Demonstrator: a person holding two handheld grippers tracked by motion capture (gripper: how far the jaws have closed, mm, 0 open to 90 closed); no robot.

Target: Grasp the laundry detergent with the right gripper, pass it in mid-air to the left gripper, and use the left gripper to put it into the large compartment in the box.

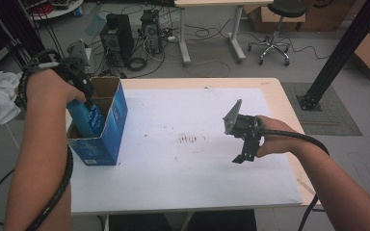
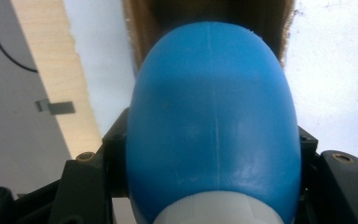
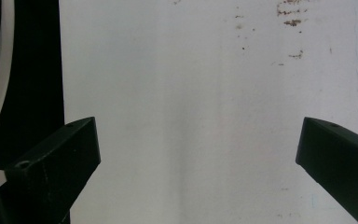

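A rounded, glossy blue plastic bottle (image 2: 214,126) takes up the middle of the frame, a faint mould seam running down its centre and a white plastic band at its lower edge. The left gripper (image 2: 212,186) has its black jaws pressed against the bottle's two sides at the bottom of the frame. Brown cardboard (image 2: 142,28) shows behind the bottle at the top. A white sheet on the pale wooden bench (image 2: 51,70) lies beyond, with grey floor at the left.

blue bottle (image 2: 214,126), blue box (image 1: 107,129), white table (image 1: 183,163)

Bottle (image 1: 87,120) seemingly in box (image 1: 107,139), table's (image 1: 183,192) left.
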